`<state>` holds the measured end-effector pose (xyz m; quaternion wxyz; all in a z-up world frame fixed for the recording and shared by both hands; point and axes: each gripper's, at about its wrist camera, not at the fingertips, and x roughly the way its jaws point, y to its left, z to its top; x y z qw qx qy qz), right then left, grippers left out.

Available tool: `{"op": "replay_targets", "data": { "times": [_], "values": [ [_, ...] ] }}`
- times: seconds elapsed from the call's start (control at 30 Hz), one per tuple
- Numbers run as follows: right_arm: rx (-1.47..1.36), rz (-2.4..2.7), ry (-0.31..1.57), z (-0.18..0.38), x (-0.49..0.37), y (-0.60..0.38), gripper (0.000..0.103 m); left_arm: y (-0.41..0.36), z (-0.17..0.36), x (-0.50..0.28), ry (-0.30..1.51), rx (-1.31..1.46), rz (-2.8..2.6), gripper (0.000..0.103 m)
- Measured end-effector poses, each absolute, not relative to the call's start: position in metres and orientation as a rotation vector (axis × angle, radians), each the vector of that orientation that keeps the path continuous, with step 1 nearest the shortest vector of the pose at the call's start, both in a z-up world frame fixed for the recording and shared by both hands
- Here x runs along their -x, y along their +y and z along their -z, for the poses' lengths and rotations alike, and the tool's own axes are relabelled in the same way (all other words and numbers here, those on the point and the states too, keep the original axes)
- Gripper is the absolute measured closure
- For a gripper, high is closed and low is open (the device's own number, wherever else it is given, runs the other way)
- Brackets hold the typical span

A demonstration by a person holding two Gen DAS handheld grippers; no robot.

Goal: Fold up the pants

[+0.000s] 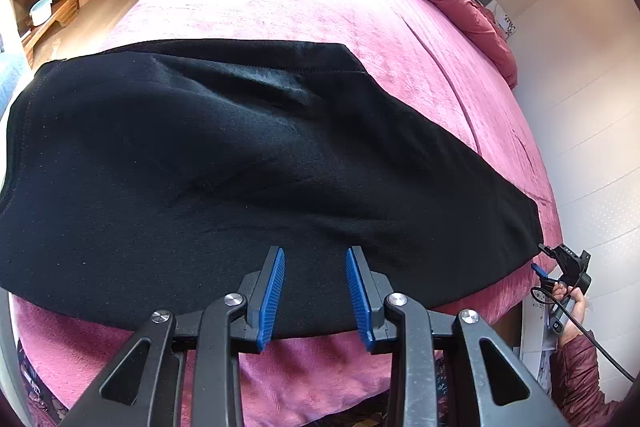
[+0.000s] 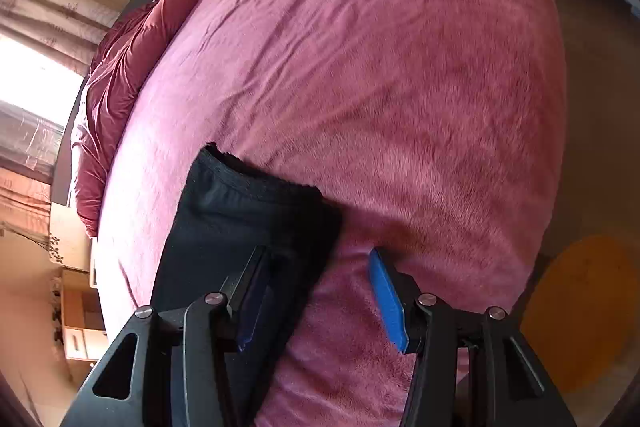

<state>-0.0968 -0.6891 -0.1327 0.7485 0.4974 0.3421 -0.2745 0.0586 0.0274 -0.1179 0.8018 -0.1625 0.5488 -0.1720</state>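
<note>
Black pants (image 1: 224, 163) are spread flat across the pink bed (image 1: 304, 3). Left claw (image 1: 315, 293) is held open above the near edge. Right claw (image 2: 320, 295) is spread open around 1 pants end (image 2: 240, 219), not clamped.

Left tool (image 1: 315, 257) and right tool (image 2: 316, 259) both spread.

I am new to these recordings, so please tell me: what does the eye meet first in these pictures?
First, the black pants, spread flat across the pink bed cover. Next, the blue-padded left gripper, open over their near edge. At the pants' end, the right gripper is open too, one finger on the cloth.
</note>
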Motion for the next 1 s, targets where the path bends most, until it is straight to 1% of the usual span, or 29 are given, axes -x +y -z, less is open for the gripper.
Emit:
{"op": "replay_targets", "data": {
  "times": [0.07, 0.1, 0.13, 0.2, 0.23, 0.3, 0.37, 0.4, 0.47, 0.5, 0.57, 0.6, 0.63, 0.67, 0.7, 0.83, 0.9, 1.0],
  "values": [
    [-1.101, 0.593, 0.72, 0.139, 0.097, -0.69, 0.05, 0.028, 0.118, -0.055, 1.17, 0.352, 0.363, 0.07],
    [-1.097, 0.589, 0.709, 0.14, 0.096, -0.69, 0.054, 0.028, 0.118, -0.054, 1.17, 0.35, 0.358, 0.07],
    [-1.092, 0.584, 0.704, 0.14, 0.093, -0.691, 0.064, 0.027, 0.118, -0.053, 1.171, 0.348, 0.354, 0.07],
    [-1.081, 0.567, 0.706, 0.14, 0.087, -0.693, 0.076, 0.026, 0.117, -0.05, 1.171, 0.342, 0.35, 0.07],
    [-1.069, 0.567, 0.716, 0.138, 0.085, -0.692, 0.086, 0.026, 0.117, -0.05, 1.171, 0.339, 0.347, 0.07],
    [-1.011, 0.565, 0.71, 0.12, 0.082, -0.687, 0.089, 0.026, 0.117, -0.05, 1.174, 0.333, 0.341, 0.07],
    [-0.931, 0.565, 0.693, 0.102, 0.083, -0.679, 0.089, 0.024, 0.117, -0.049, 1.169, 0.329, 0.335, 0.07],
    [-0.914, 0.585, 0.72, 0.102, 0.083, -0.677, 0.089, 0.024, 0.117, -0.049, 1.163, 0.326, 0.333, 0.07],
    [-0.903, 0.644, 0.821, 0.119, 0.083, -0.677, 0.089, 0.027, 0.119, -0.052, 1.167, 0.328, 0.325, 0.07],
    [-0.929, 0.651, 0.842, 0.129, 0.084, -0.679, 0.089, 0.029, 0.122, -0.053, 1.174, 0.334, 0.322, 0.07],
    [-0.956, 0.654, 0.822, 0.134, 0.086, -0.678, 0.087, 0.031, 0.124, -0.054, 1.18, 0.335, 0.314, 0.07],
    [-0.955, 0.658, 0.819, 0.133, 0.087, -0.678, 0.08, 0.032, 0.124, -0.054, 1.177, 0.33, 0.309, 0.07],
    [-0.946, 0.661, 0.821, 0.13, 0.089, -0.677, 0.072, 0.034, 0.124, -0.054, 1.171, 0.325, 0.309, 0.068],
    [-0.929, 0.678, 0.822, 0.124, 0.092, -0.676, 0.066, 0.035, 0.122, -0.053, 1.16, 0.321, 0.311, 0.066],
    [-0.904, 0.699, 0.814, 0.116, 0.098, -0.675, 0.064, 0.037, 0.121, -0.053, 1.146, 0.318, 0.311, 0.065],
    [-0.672, 0.762, 0.779, 0.065, 0.099, -0.651, 0.064, 0.041, 0.12, -0.054, 1.107, 0.312, 0.324, 0.064],
    [-0.616, 0.616, 0.787, 0.047, 0.08, -0.624, 0.064, 0.042, 0.123, -0.059, 1.1, 0.3, 0.334, 0.064],
    [-0.55, 0.278, 0.868, 0.041, 0.022, -0.557, 0.064, 0.041, 0.128, -0.065, 1.097, 0.301, 0.339, 0.064]
  ]
}}
